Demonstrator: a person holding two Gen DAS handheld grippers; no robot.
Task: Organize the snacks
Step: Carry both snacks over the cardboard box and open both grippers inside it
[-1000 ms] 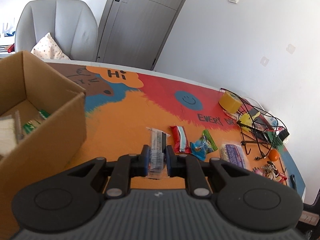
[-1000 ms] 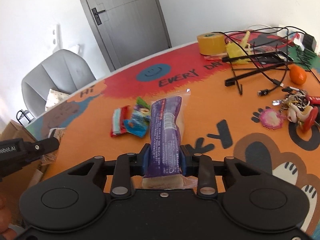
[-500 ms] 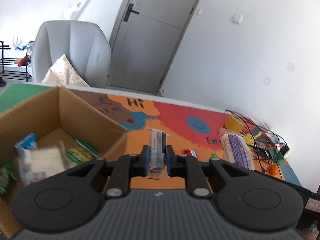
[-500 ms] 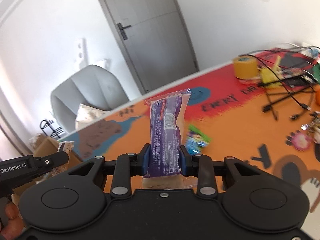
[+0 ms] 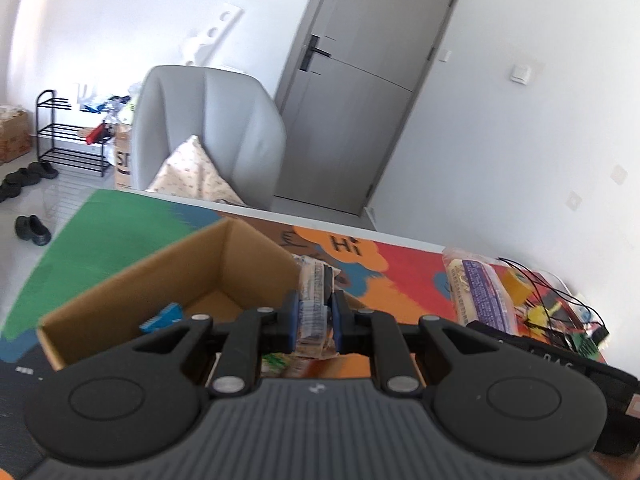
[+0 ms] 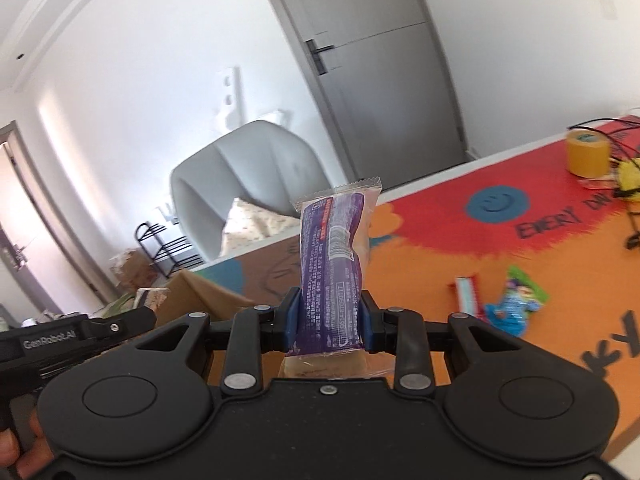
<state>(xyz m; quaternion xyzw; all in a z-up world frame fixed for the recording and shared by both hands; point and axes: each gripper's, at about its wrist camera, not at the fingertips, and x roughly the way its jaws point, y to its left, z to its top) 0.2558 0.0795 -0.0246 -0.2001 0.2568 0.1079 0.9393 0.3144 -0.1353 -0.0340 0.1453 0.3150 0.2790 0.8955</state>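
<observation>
Both the left gripper (image 5: 314,322) and the right gripper (image 6: 325,322) are matte black, with blue-padded fingers, silver screws on the linkage arms and two round discs on the body. White "GenRobot.AI" lettering marks the left one's side, beside bare skin-toned fingers (image 6: 16,454).

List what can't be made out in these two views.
- Left wrist view: cardboard box contents, mostly hidden by the left hand-held gripper.
- Left wrist view: clear-wrapped snack print, blurred.
- Right wrist view: purple snack pack lower end, behind the right hand-held gripper.
</observation>
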